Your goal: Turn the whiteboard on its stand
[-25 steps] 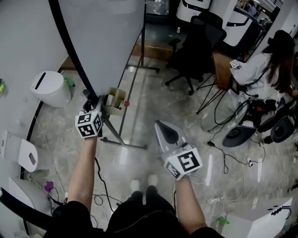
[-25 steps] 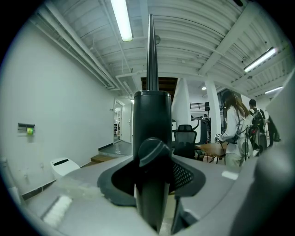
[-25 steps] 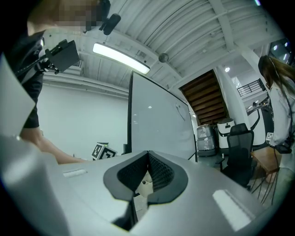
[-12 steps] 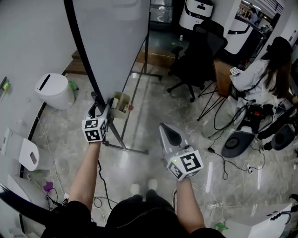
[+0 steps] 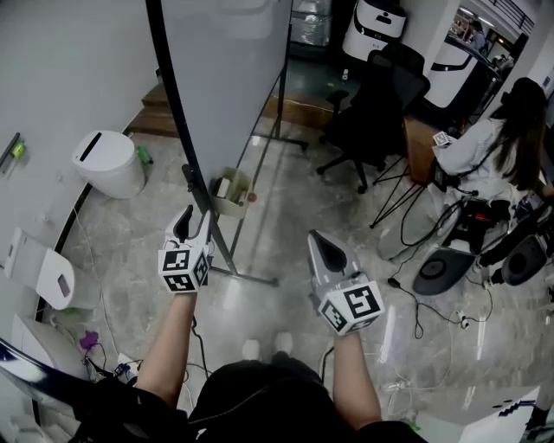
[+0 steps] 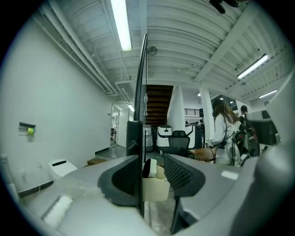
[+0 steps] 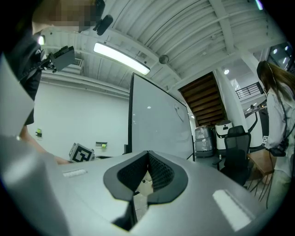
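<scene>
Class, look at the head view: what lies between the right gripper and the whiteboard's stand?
Nothing stands there. In the head view, only bare marble floor separates the right gripper from the stand; the two are apart.

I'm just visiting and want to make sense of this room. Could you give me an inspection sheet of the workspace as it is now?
Surface: glossy marbled floor; no table in use.
Job's things: whiteboard upright on its stand, with a beige tray hung at its lower edge.
Clutter: white bin by the wall; black office chair.
Grippers: left gripper open, jaws just been closing, the board's edge lined up in the gap but no grip seen; right gripper shut, empty, apart from the board.
Cables: loose cables on the floor at right.
Surroundings: seated person; white machine behind.
</scene>
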A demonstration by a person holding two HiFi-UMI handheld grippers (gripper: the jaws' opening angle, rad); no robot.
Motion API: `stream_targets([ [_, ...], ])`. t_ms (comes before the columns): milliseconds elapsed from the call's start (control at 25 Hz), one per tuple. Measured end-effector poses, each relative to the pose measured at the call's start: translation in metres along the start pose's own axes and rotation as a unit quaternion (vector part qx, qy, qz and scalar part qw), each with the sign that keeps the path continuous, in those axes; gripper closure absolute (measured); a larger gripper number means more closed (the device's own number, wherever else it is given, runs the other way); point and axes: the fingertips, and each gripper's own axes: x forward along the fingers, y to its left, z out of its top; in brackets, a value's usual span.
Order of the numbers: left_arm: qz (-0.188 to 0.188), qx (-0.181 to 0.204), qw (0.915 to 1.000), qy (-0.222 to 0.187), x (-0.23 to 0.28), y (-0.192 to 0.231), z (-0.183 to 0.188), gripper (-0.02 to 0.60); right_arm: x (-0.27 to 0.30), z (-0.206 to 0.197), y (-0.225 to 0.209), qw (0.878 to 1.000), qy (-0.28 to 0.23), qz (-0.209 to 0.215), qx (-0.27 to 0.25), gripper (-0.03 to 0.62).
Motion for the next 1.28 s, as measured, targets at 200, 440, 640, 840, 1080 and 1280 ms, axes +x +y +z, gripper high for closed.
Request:
stream_targets([
  [200,-0.037,-0.008,0.9989,-0.029,-0.024,-0.035,0.019,0.478,-0.007,-0.003,0.007,1.0,0.004,0.001,-0.003,0.585],
  [440,-0.082,-0.006,0.9956,-0.044,-0.04,-0.079,0.03,0.543,-0.022,-0.006,0.015,1.0,0.012,0.0,-0.006,0.585],
  [640,-0.132,-0.007,0.9905,-0.038,-0.052,-0.131,0.026,0.573,-0.046,-0.007,0.015,1.0,0.011,-0.012,-0.006,0.585],
  [840,-0.184,0.005,0.9816,-0.05,-0.06,-0.183,0.032,0.575,-0.067,-0.009,0.006,0.999,0.012,-0.03,-0.005,0.585],
  [1080,-0.22,0.005,0.9735,-0.06,-0.064,-0.215,0.035,0.575,-0.088,-0.004,-0.007,0.998,0.006,-0.061,-0.012,0.586],
  [1280,-0.217,-0.011,0.9739,-0.064,-0.06,-0.215,0.045,0.575,-0.09,0.002,-0.011,0.998,0.003,-0.066,-0.015,0.586],
])
